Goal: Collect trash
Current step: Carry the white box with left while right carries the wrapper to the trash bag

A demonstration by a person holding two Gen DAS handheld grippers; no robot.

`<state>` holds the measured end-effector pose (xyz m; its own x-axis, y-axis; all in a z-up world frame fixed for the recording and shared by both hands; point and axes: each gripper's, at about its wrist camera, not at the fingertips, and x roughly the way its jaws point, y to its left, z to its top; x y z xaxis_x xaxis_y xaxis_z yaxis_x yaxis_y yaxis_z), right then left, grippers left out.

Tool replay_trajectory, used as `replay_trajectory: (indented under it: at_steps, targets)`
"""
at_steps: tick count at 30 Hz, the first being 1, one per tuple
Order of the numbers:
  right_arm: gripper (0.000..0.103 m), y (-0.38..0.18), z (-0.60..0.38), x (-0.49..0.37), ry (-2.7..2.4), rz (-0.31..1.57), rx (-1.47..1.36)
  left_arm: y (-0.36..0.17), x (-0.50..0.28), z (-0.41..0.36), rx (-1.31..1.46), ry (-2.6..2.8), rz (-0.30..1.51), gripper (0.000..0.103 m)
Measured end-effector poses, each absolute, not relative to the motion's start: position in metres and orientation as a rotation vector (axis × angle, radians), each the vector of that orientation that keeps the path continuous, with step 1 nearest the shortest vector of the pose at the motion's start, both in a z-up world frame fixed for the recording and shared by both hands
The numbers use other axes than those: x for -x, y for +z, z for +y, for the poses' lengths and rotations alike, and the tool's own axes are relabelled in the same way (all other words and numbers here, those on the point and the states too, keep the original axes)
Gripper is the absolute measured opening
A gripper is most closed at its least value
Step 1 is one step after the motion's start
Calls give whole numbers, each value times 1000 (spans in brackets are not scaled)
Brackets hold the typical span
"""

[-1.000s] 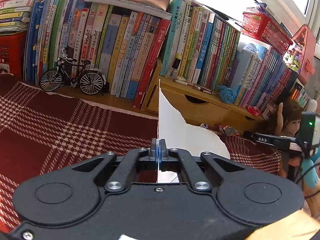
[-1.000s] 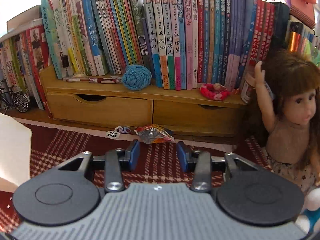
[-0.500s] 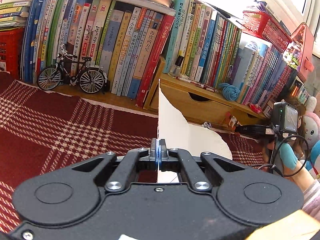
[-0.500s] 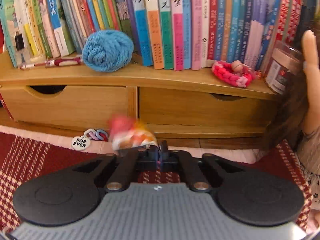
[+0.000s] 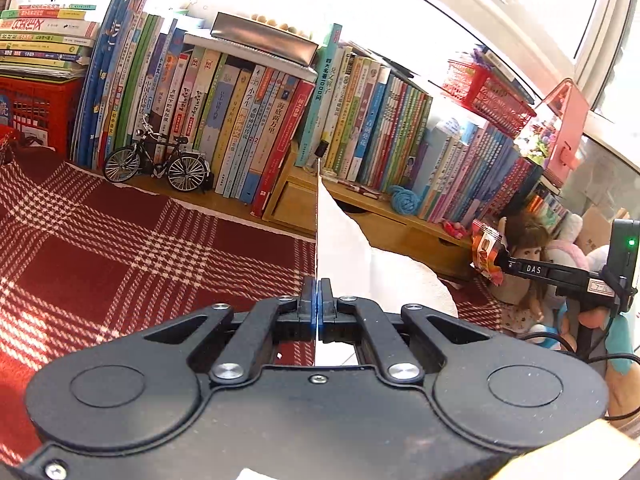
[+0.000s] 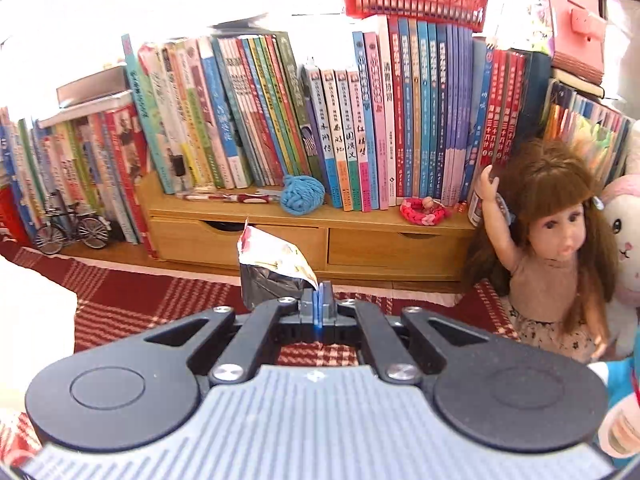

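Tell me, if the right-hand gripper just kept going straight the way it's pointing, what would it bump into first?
Probably the wooden drawer unit under the books. The right gripper, shut on a snack wrapper, aims slightly downward at it across the red checked cloth, though depth is hard to judge.

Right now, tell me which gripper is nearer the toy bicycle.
Left. The left gripper, clamping white paper, is closer to the toy bicycle; the right gripper, holding a snack wrapper, is farther right.
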<state>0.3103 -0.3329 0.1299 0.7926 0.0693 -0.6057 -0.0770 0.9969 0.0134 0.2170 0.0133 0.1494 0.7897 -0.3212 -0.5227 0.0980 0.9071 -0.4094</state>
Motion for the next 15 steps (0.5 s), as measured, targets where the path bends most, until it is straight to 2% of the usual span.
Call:
replay_trajectory:
  at_steps: [7,15]
  targets:
    - [3,192,-328,-189,138,630,7,194,-122,-2,354,-278,630,1]
    - [3,213,-303,-63,218,635,62,214,-16,2,342,-331,635,1]
